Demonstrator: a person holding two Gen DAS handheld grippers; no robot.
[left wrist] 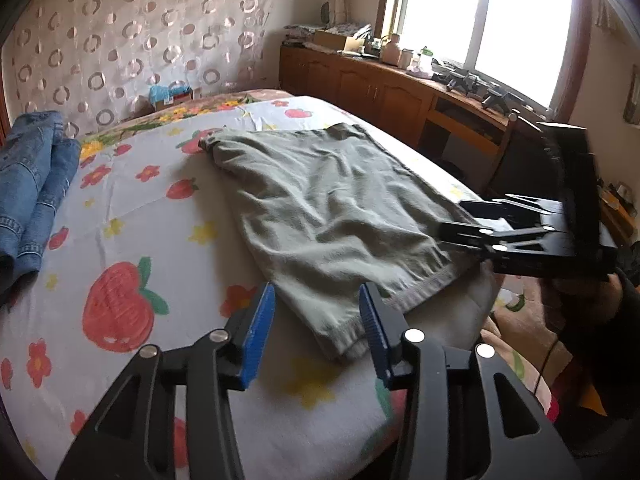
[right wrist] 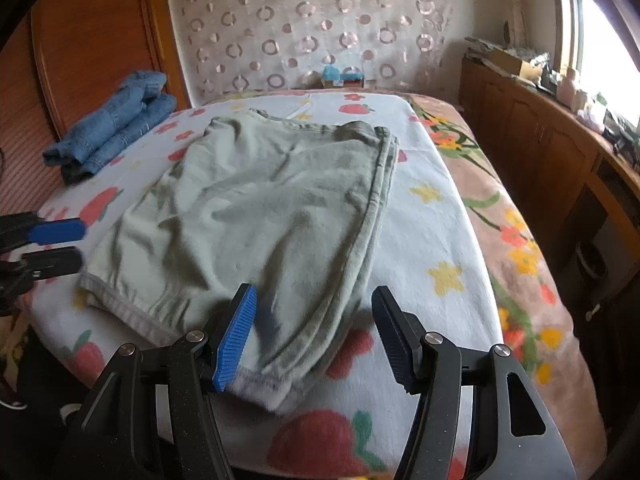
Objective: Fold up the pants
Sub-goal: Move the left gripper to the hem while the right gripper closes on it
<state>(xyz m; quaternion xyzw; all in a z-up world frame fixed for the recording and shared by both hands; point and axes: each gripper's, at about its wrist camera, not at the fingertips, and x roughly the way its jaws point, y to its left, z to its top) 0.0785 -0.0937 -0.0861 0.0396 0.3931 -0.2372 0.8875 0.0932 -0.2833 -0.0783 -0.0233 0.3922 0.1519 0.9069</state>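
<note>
Your left tongs (left wrist: 318, 320) are spread wide, blue pads apart, with nothing between them but air. The grey-green pants (left wrist: 320, 208) lie flat on the flower-and-strawberry sheet (left wrist: 120, 248) just ahead of these tongs, and one hemmed corner of the cloth sits right in the gap past the fingertips, a little nearer the right-hand pad than the left one. No pad touches the fabric in this view. From there the pants run away from you and to the right, with the far end bunched near the back of the bed.

Your right tongs (right wrist: 314, 320) are spread wide too. In the right wrist view the near leg end of the pants (right wrist: 256, 216) reaches in between the two fingers; the left-hand blue pad (right wrist: 236, 336) stands on or just against the fabric, while the dark right-hand pad (right wrist: 394, 340) is clear of the cloth, over bare sheet (right wrist: 432, 216). The jaws do not pinch the hem. The rest of the garment fans out ahead of these tongs and to their left.

Seen from the left wrist, the right tongs (left wrist: 456, 228) come in from the right, their tips at the pants' right edge. Seen from the right wrist, the left tongs (right wrist: 76, 246) sit at the far left, just beside the hem, apart from it.

Folded blue jeans (left wrist: 32, 192) lie well off to the left of both tongs, near the bed's far left side.
</note>
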